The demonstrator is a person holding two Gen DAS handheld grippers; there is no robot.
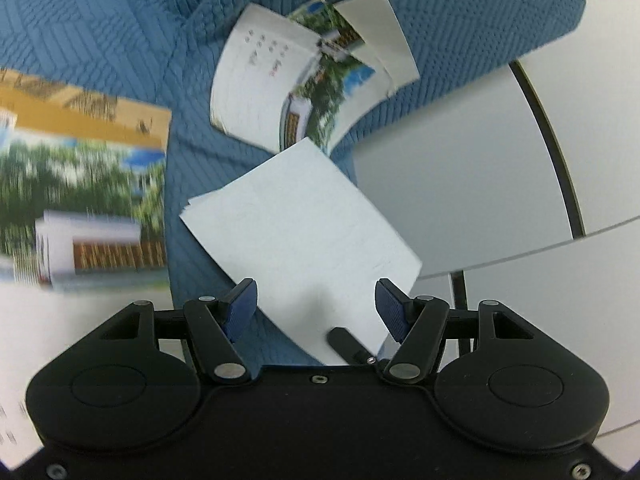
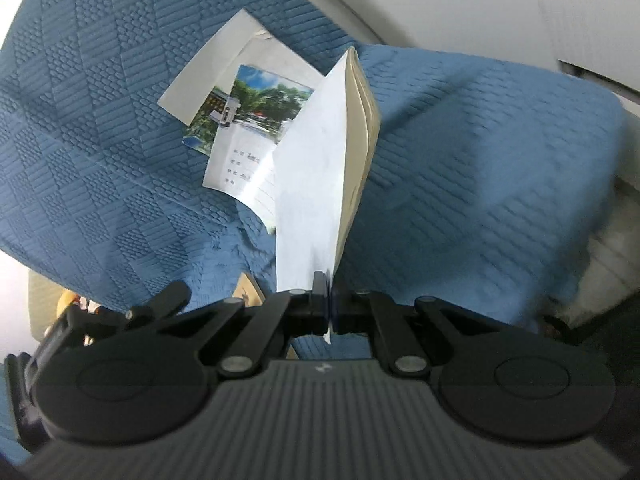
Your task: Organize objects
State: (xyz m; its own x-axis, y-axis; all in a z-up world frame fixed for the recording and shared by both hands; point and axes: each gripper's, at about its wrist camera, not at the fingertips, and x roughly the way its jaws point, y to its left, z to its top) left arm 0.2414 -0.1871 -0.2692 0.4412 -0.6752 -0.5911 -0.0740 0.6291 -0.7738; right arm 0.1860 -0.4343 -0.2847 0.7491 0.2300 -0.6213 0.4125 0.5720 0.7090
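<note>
Blue quilted cloth [image 1: 100, 32] with a raised geometric weave covers the surface under both tools, and at its right edge in the left wrist view it gives way to a pale grey tabletop [image 1: 460, 168] crossed by a dark curved line. The left gripper [image 1: 316, 304] has its blue-padded jaws spread apart with nothing pinched between them; below the gap lies a white booklet [image 1: 304, 232], blank side up and turned at an angle on the cloth. Beyond it sits a loose pile of booklets [image 1: 308, 76], fanned out, one showing a printed photo of trees and a building and another showing lines of red and dark writing. At the left edge of that view a large photo-covered booklet [image 1: 80, 184] with an orange band along its top appears close up and blurred; what supports it cannot be told. The right gripper [image 2: 330, 300] has its jaws pressed together on the lower corner of a thin held booklet [image 2: 316, 184], which stands up edge-on, its cream pages slightly fanned. Behind it the same pile [image 2: 244, 120] lies on the cloth.
</note>
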